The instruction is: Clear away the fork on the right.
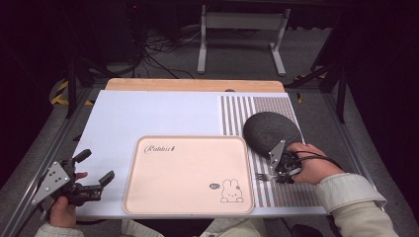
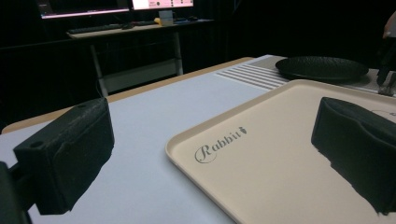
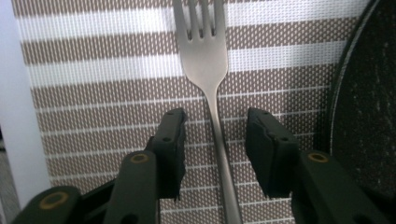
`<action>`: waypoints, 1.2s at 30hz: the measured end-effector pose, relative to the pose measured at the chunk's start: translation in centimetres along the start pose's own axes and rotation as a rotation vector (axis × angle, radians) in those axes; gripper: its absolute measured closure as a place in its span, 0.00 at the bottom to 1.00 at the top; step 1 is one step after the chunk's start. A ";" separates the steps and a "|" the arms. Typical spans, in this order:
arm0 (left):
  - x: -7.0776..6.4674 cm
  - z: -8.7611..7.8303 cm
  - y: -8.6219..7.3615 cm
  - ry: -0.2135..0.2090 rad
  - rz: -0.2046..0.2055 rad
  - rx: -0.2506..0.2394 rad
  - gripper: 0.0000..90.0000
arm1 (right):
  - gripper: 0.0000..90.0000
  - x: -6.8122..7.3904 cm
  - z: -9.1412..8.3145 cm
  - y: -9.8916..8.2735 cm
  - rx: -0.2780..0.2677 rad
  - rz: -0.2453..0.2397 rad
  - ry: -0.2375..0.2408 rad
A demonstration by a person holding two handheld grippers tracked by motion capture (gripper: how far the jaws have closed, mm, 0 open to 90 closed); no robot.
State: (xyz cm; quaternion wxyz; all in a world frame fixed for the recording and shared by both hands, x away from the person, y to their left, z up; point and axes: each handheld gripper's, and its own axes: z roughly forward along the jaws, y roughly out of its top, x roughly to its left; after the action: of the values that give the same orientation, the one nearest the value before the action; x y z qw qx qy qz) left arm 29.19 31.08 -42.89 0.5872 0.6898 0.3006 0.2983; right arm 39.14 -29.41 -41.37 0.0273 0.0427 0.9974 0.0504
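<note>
Right tongs point(image 3: 215, 140): seen from their own camera, the two black jaws stand either side of the fork's handle with a gap showing on each side; the pads do not press on it, so the tongs are open around it.
Fork point(image 3: 205, 56): lies flat on the striped mat, handle running back between the jaws and under the tongs, prongs pointing away from them. From above, the fork point(image 1: 262, 176) pokes out toward the tray from the right tongs point(image 1: 282, 170), prongs toward the tray's right edge, just short of it.
Right hand point(image 1: 312, 165): wraps the tongs from the right side of the table, low over the mat, cable looping over the knuckles.
Left tongs point(image 1: 94, 173): held in the left hand point(image 1: 63, 207) at the near left corner of the table, jaws wide apart with nothing between them; well apart from the fork.
Left tongs, own camera: both jaws frame the tray point(image 2: 280, 163), one over the white cover, the other over the tray's surface.
Tray point(image 1: 148, 197): beige, with a rabbit drawing and lettering, in the near middle of the table, between the two tongs.
Striped mat point(image 1: 237, 113): brown and white, on the right part of the table, under fork and plate.
Dark plate point(image 1: 269, 129): just beyond the right tongs on the mat, its rim beside the right jaw point(image 3: 364, 116).
Table point(image 1: 192, 85): wooden far edge shows past the white cover.
</note>
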 end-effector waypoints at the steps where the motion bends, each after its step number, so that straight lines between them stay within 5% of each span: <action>1: 0.0 0.0 0.0 0.002 -0.002 0.000 0.00 | 0.69 0.0 0.0 0.0 0.003 0.013 -0.002; 2: 0.0 0.0 0.0 0.000 -0.001 0.000 0.00 | 0.74 -0.1 -0.1 0.0 0.021 -0.013 -0.010; 7: 0.0 0.0 0.0 0.002 -0.001 0.000 0.00 | 0.83 -0.2 0.0 0.0 0.023 0.003 0.021; 36: 0.0 -0.1 0.0 0.003 -0.001 -0.008 0.00 | 0.95 -0.6 0.0 0.0 0.021 -0.079 0.045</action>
State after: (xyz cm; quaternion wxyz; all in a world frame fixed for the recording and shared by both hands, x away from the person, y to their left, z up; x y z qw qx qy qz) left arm 29.12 31.14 -42.88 0.5896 0.6869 0.3006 0.3002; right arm 39.77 -29.47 -41.38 0.0062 0.0026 0.9992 0.0396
